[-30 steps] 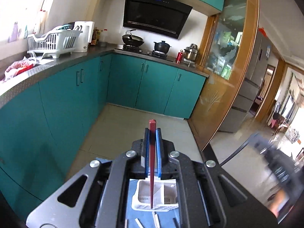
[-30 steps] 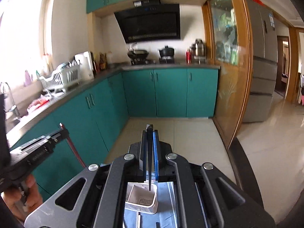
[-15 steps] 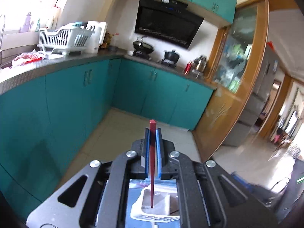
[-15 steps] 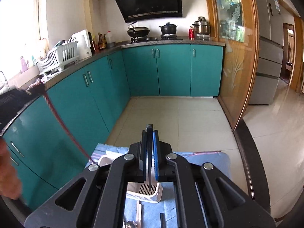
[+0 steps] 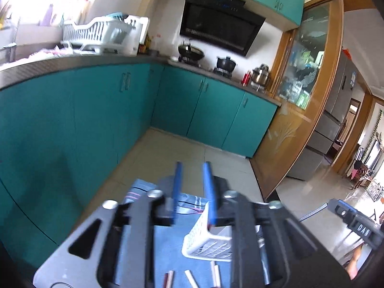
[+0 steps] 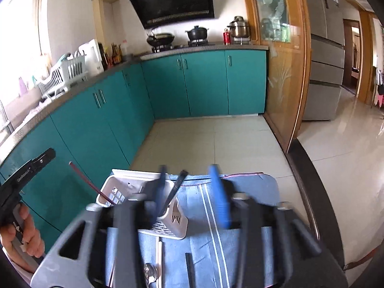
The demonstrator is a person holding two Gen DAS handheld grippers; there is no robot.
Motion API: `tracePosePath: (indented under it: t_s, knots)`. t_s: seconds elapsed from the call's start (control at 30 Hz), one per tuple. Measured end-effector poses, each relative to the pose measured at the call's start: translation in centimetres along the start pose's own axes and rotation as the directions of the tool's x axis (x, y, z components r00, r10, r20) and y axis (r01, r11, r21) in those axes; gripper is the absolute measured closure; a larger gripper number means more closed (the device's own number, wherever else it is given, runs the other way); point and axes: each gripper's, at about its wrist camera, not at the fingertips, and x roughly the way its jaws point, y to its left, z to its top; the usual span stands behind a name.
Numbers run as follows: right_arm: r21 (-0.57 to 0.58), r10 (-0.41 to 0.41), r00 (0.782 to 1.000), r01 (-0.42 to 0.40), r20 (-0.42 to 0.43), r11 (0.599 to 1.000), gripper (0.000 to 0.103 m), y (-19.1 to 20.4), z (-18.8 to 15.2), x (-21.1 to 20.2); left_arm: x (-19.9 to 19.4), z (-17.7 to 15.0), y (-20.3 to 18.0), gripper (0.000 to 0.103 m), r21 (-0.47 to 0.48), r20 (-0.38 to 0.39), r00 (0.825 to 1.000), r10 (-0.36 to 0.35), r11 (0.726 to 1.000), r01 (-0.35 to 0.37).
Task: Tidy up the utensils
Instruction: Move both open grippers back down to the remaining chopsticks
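Blue cloth (image 6: pixel 242 192) carries the white caddy (image 6: pixel 168 225); left gripper (image 5: pixel 193 192) and right gripper (image 6: pixel 189 192) both gape, holding nothing

Left wrist view: dark gripper body smeared by motion blur; white slotted plastic utensil caddy (image 5: pixel 204 237) half hidden behind right finger linkage. Pale and dark red chopstick ends (image 5: pixel 192 277) cut off by bottom edge. Other gripper (image 5: pixel 355 223) at right edge, tips out of frame.

Right wrist view: blue-padded fingers (image 6: pixel 217 192) blurred. Metal spoon (image 6: pixel 150 272) and black stick (image 6: pixel 190 270) on blue striped cloth (image 6: pixel 240 189) cut off at bottom. Caddy compartment holding dark red chopstick (image 6: pixel 90 183) unclear.
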Motion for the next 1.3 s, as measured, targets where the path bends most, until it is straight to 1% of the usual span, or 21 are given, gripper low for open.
tracePosePath:
  t_s: [0.07,0.13,0.17,0.2,0.23,0.27,0.3,0.33,0.37,0.4,0.43,0.47,0.53,0.57,0.7,0.8,0.87,0.9,0.97,1.07,1.3]
  knots:
    - [0.019,0.013,1.0,-0.013,0.008,1.0,0.056,-0.8,-1.3,-1.7,-2.7,-0.9,1.5,0.061,-0.004,0.05,0.999,-0.005,1.0,0.005]
    - [0.052,0.015,1.0,-0.016,0.019,0.999,0.053,-2.0,-3.1,-3.4,-4.5,-2.3,3.0,0.058,0.028,0.07,0.997,0.029,0.999,-0.031]
    - [0.073,0.005,1.0,-0.006,0.018,0.997,0.052,-2.7,-4.4,-4.1,-4.7,-3.0,3.5,0.058,0.059,0.055,0.997,0.054,0.997,-0.057]
    - [0.088,-0.007,1.0,0.007,0.006,0.996,0.052,-3.1,-5.6,-4.2,-4.5,-3.7,3.9,0.058,0.094,0.027,0.997,0.073,0.993,-0.075]
    - [0.107,-0.034,0.999,0.038,-0.036,0.994,0.052,-3.7,-7.4,-3.8,-3.7,-4.9,4.5,0.058,0.146,-0.035,0.995,0.098,0.985,-0.091]
    - [0.112,-0.051,0.996,0.059,-0.079,0.992,0.052,-3.9,-8.5,-2.9,-2.6,-6.0,5.0,0.058,0.186,-0.103,0.987,0.121,0.977,-0.1]
    - [0.107,-0.064,0.986,0.081,-0.155,0.991,0.052,-4.0,-10.0,-1.3,-1.6,-6.9,5.4,0.058,0.212,-0.155,0.978,0.139,0.972,-0.105]
    - [0.08,-0.062,0.963,0.086,-0.264,0.993,0.053,-3.6,-12.0,1.4,0.5,-8.7,6.1,0.058,0.244,-0.254,0.953,0.166,0.964,-0.103]
    - [0.063,-0.059,0.943,0.084,-0.327,0.995,0.059,-3.3,-13.4,3.1,1.8,-9.6,6.6,0.059,0.254,-0.313,0.933,0.175,0.963,-0.095]
    - [0.032,-0.063,0.906,0.084,-0.418,0.996,0.066,-2.6,-15.3,5.5,3.7,-11.4,7.3,0.062,0.257,-0.396,0.9,0.183,0.963,-0.083]
    - [0.003,-0.076,0.871,0.089,-0.486,0.996,0.067,-1.9,-16.9,7.4,4.7,-12.3,7.7,0.068,0.252,-0.431,0.884,0.183,0.965,-0.077]
    - [-0.011,-0.087,0.854,0.095,-0.512,0.995,0.068,-1.5,-17.9,8.3,5.7,-13.5,8.3,0.07,0.24,-0.476,0.86,0.181,0.968,-0.071]
    - [-0.02,-0.088,0.837,0.092,-0.54,0.996,0.068,-0.3,-19.5,9.7,6.8,-15.1,8.5,0.07,0.24,-0.532,0.83,0.169,0.97,-0.044]
    - [-0.016,-0.078,0.834,0.083,-0.547,0.996,0.068,0.0,-19.9,10.1,7.0,-15.8,8.4,0.07,0.244,-0.549,0.821,0.155,0.97,-0.02]
    - [-0.057,-0.1,0.841,0.083,-0.532,0.995,0.067,1.4,-20.6,10.3,7.2,-17.9,7.2,0.069,0.3,-0.564,0.808,0.169,0.954,0.01]
    - [-0.065,-0.108,0.848,0.087,-0.519,0.994,0.067,1.7,-20.9,10.0,7.7,-19.1,6.0,0.069,0.36,-0.565,0.798,0.207,0.933,0.013]
    - [-0.074,-0.123,0.85,0.1,-0.513,0.992,0.067,1.4,-21.3,9.8,7.5,-20.1,5.1,0.069,0.423,-0.536,0.807,0.245,0.906,0.005]
    - [-0.074,-0.127,0.85,0.104,-0.51,0.992,0.067,1.3,-21.4,9.8,7.3,-20.3,4.8,0.069,0.433,-0.534,0.809,0.246,0.901,0.012]
    - [-0.07,-0.124,0.852,0.103,-0.508,0.992,0.067,1.2,-21.7,9.4,7.1,-20.4,4.4,0.068,0.428,-0.543,0.81,0.22,0.903,0.041]
    - [-0.073,-0.121,0.853,0.098,-0.507,0.993,0.067,0.8,-21.4,9.2,7.3,-20.1,3.8,0.065,0.429,-0.538,0.816,0.212,0.902,0.048]
    - [-0.066,-0.117,0.858,0.097,-0.501,0.993,0.066,0.8,-21.5,9.2,6.7,-20.5,3.2,0.065,0.405,-0.56,0.812,0.166,0.909,0.094]
